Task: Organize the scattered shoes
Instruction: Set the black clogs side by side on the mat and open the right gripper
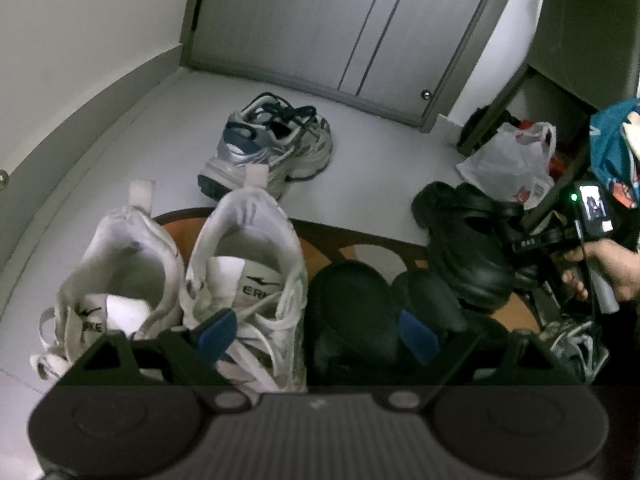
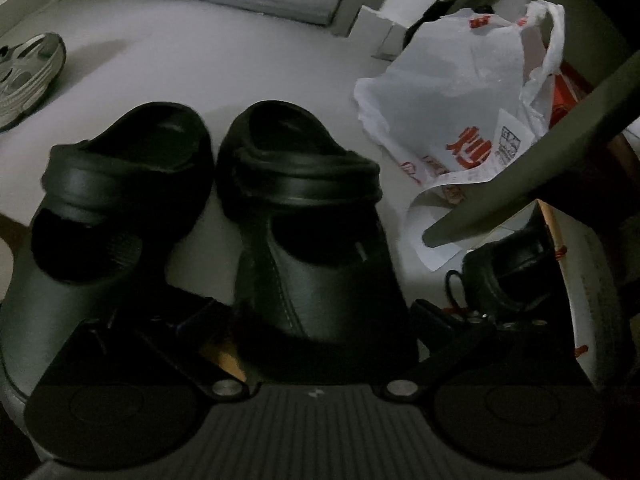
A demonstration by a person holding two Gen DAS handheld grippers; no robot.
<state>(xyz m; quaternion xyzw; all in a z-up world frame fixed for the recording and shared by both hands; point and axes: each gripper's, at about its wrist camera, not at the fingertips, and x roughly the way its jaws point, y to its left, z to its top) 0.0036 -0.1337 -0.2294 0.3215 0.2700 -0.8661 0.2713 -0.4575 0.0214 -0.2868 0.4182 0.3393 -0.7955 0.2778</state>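
Note:
Two white sneakers (image 1: 116, 276) (image 1: 248, 264) stand side by side on an orange and brown mat (image 1: 320, 240), heels away from me. My left gripper (image 1: 316, 336) hovers open, its blue pads (image 1: 216, 334) over the right sneaker's laces and a black shoe (image 1: 352, 312); neither pad presses on anything. A pair of black clogs (image 2: 108, 220) (image 2: 316, 248) stands together on the floor. My right gripper (image 2: 316, 312) straddles the right clog's toe, jaws wide and not pressing it. A grey and blue sneaker (image 1: 272, 148) lies alone farther off.
A white plastic bag (image 2: 452, 92) lies right of the clogs under a dark furniture frame (image 2: 520, 160). A black shoe (image 2: 504, 268) sits in a white box. A patterned sneaker (image 1: 576, 344) lies near the hand (image 1: 600, 272). A closed door (image 1: 340, 28) lies beyond.

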